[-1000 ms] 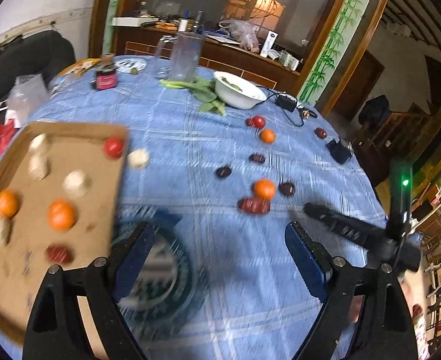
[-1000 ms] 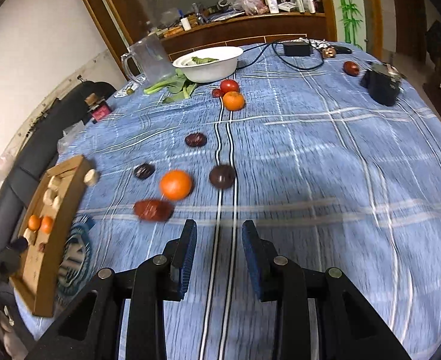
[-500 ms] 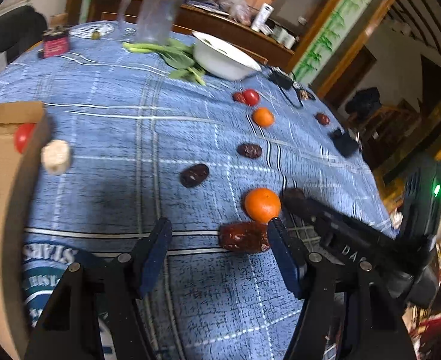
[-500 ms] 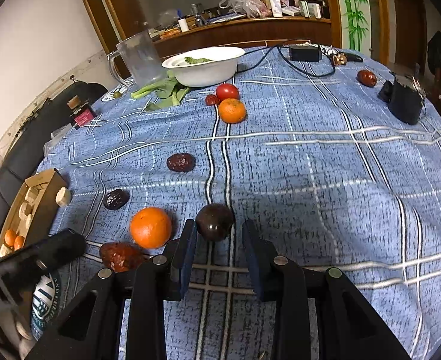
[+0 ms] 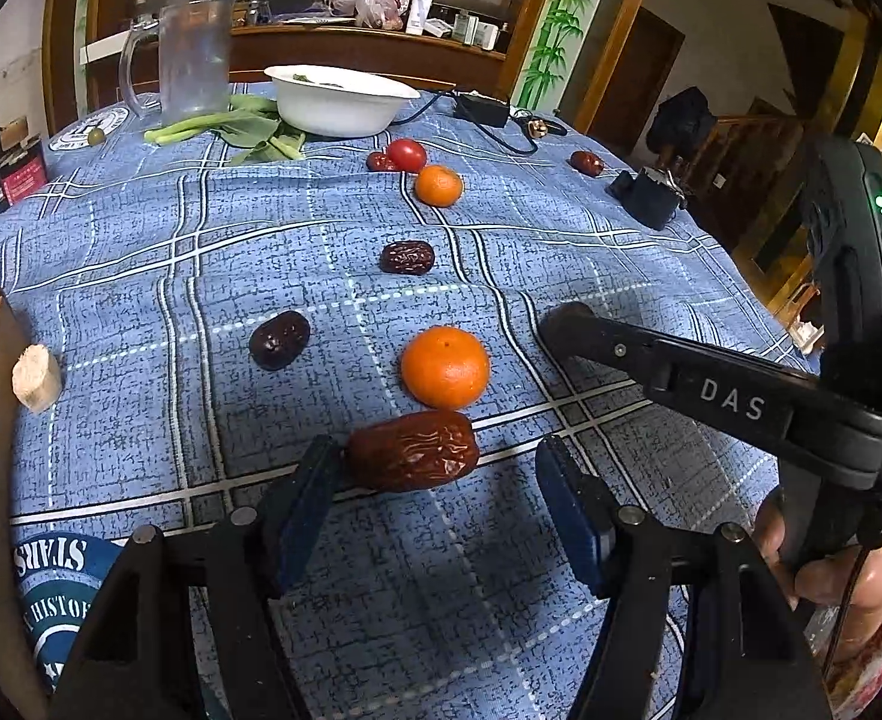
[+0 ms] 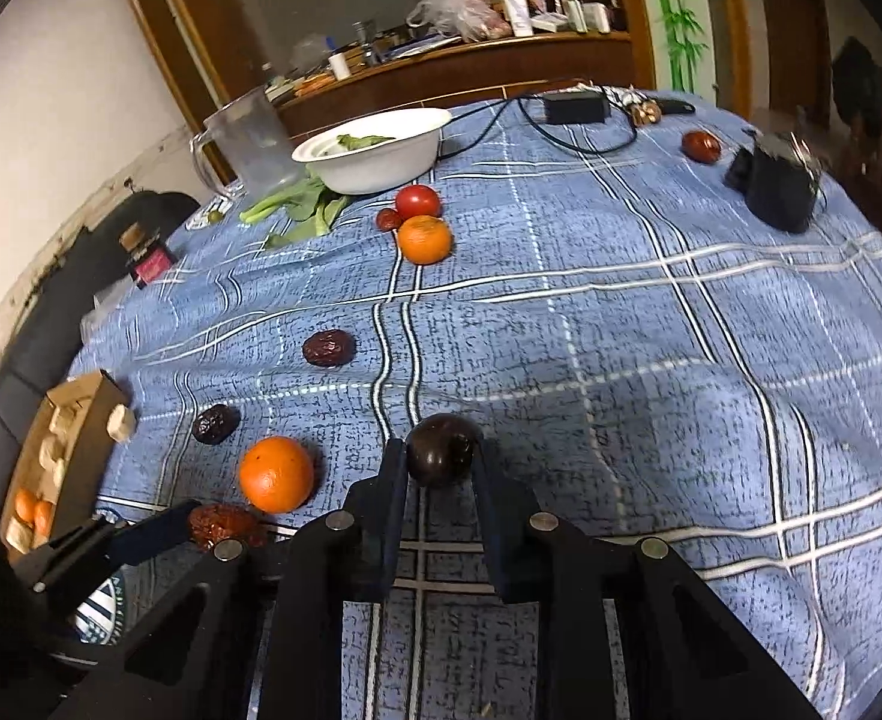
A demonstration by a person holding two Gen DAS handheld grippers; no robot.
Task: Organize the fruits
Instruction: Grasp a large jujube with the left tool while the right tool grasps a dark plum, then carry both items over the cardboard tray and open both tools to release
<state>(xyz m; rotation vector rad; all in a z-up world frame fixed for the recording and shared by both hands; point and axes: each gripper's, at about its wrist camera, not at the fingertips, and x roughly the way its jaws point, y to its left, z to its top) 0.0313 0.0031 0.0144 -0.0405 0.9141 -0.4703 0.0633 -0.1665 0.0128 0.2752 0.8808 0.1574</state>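
My left gripper [image 5: 438, 468] is open, its jaws wide around a large red-brown date [image 5: 412, 459] on the blue checked tablecloth; the left pad [image 5: 306, 495] touches the date's end. An orange [image 5: 445, 366] lies just beyond it. My right gripper [image 6: 439, 462] has its pads on both sides of a dark round fruit [image 6: 443, 449], which rests on the cloth. The same orange [image 6: 275, 473] and the date [image 6: 225, 525] show at its left, with my left gripper's finger [image 6: 141, 537] beside the date.
A cardboard tray [image 6: 78, 456] with oranges and pale pieces sits at the left edge. Two dark dates [image 5: 279, 339] [image 5: 407, 257], a second orange [image 5: 438, 185], a tomato [image 5: 407, 155], a white bowl [image 5: 339, 99], greens, a jug [image 5: 192, 60] and a black device [image 6: 780, 186] stand farther back.
Both grippers have moved forward and down. The left now straddles the red-brown date; the right now has the dark round fruit between its pads.
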